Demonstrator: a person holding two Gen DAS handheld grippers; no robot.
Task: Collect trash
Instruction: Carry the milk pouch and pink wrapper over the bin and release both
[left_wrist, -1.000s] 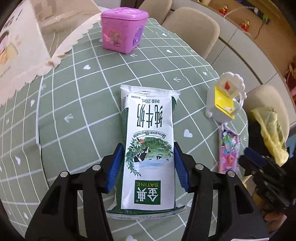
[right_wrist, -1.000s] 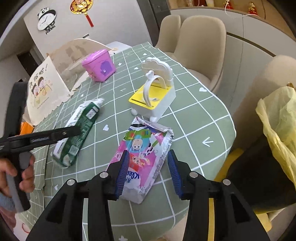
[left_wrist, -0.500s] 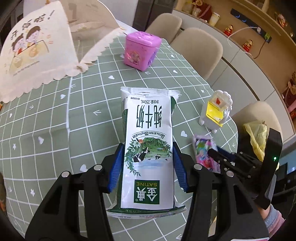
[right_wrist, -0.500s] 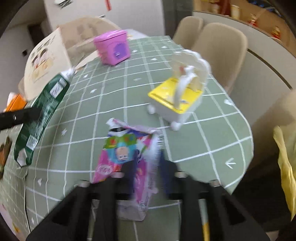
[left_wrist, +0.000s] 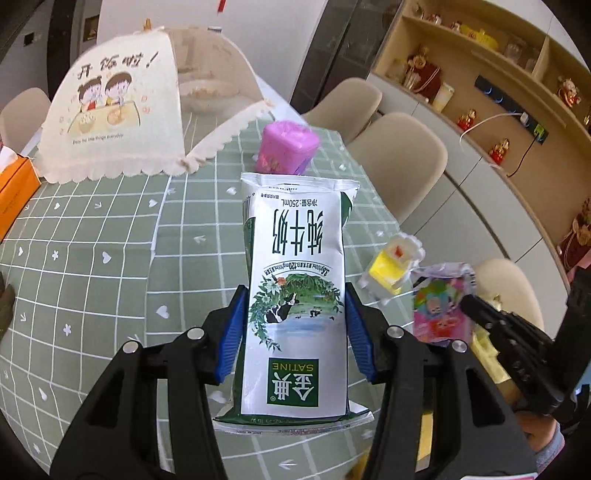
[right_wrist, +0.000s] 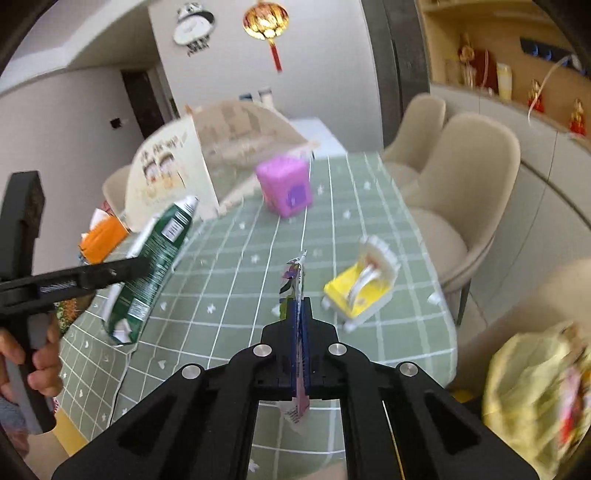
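- A dining room held a table (left_wrist: 110, 229) under a green cloth with a white grid, with beige chairs (left_wrist: 402, 147) along its far side and shelves of ornaments on the wall behind.
- On the table stood a cream mesh food cover (left_wrist: 110, 118) printed with two cartoon children, a pink lidded box (left_wrist: 288, 147) just beyond it, an orange tissue box (left_wrist: 14, 188) at the left edge, and a small yellow-and-white toy (right_wrist: 364, 288) near the right edge.
- The left hand-held gripper (left_wrist: 295, 332) was clamped on a flattened white-and-green milk carton (left_wrist: 299, 295), its blue pads pressed to the carton's two long sides; the carton was off the table and pointed away from the camera.
- From the right wrist view, that same carton hung tilted above the table's left part, with a person's hand (right_wrist: 40, 369) around the tool's grip.
- The right hand-held gripper (right_wrist: 300, 325) was fully closed on a flat pink cartoon-printed wrapper (right_wrist: 293, 280), seen edge-on and upright between the pads, clear of the cloth.
- A yellow bag (right_wrist: 535, 398) sat blurred at the lower right, off the table.
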